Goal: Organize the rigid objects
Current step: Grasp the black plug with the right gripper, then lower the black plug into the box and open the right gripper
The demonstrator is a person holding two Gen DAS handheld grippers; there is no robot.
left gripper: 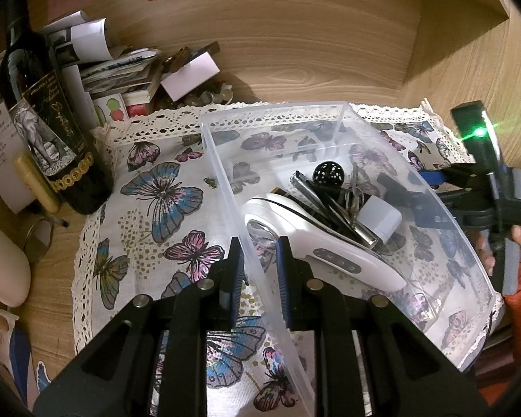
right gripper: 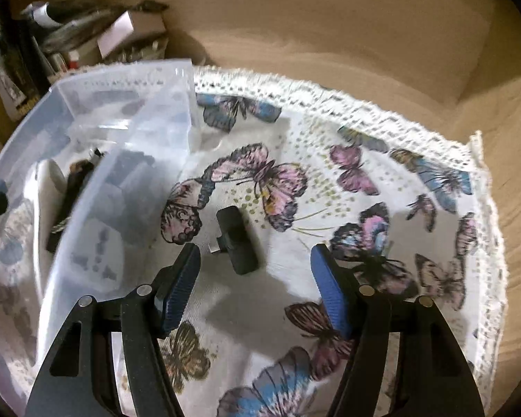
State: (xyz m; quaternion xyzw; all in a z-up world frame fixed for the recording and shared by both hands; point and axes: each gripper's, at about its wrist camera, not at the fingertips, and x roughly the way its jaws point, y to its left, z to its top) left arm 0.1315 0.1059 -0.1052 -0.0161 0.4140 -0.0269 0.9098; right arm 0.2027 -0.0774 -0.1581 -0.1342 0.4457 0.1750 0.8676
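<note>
Black clip [right gripper: 238,245]: loose on cloth [right gripper: 382,160], beside bin [left gripper: 225,180].
Right gripper [right gripper: 257,278]: open; straddle clip, close squarely.
Left gripper [left gripper: 258,271]: clamped on bin wall; steady it.

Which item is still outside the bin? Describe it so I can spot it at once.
Start from the butterfly-print cloth and the clear plastic bin at its left. Beside the bin's right wall, just ahead of the open right gripper, lies a small black clip-like piece. It is the only loose object lying on the bare cloth.

Blurred corner clutter [right gripper: 87,34] — indistinct.
</note>
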